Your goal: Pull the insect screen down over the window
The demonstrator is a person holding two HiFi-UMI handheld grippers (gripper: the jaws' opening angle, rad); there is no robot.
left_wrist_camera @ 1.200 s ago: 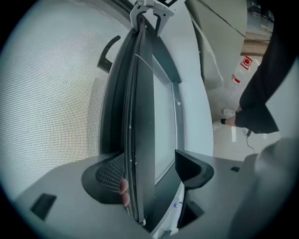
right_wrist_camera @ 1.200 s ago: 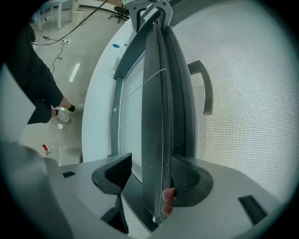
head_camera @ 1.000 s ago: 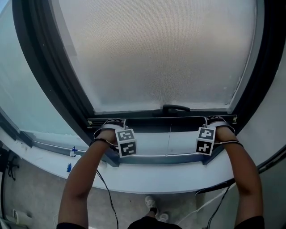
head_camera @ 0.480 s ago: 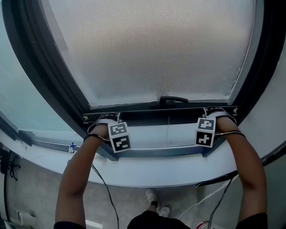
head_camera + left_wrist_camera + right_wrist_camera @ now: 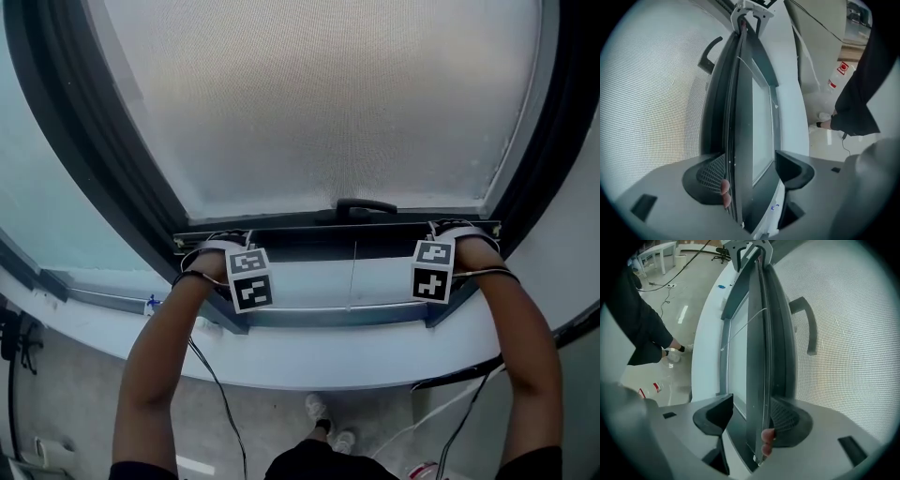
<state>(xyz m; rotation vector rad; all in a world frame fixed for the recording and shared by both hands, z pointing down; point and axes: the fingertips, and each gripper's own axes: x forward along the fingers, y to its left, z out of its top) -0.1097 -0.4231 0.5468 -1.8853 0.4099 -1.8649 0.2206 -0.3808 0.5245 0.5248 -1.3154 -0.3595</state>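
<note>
Your left tongs [image 5: 217,247] and right tongs [image 5: 459,234] stand with jaws apart, astride the dark metal bottom bar [image 5: 337,236] of the grey mesh insect screen [image 5: 319,103], one at its 9 o'clock end, the other at its 3 o'clock end; in each gripper view the ribbed pad [image 5: 708,174] on the mesh side lies against the bar while the other jaw stands clear, so neither pair is clamped. The screen covers nearly all the window; its bar sits at 6 o'clock, just above the dark lower frame [image 5: 337,317], with a pale strip between them; I judge only the last seating is left. Pull unevenly and the bar may skew and bind in the side tracks; with loose jaws a pad could slip off, letting the screen spring upward; a pad straying onto the mesh might tear it; mind the thin cord [image 5: 353,274] too.
</note>
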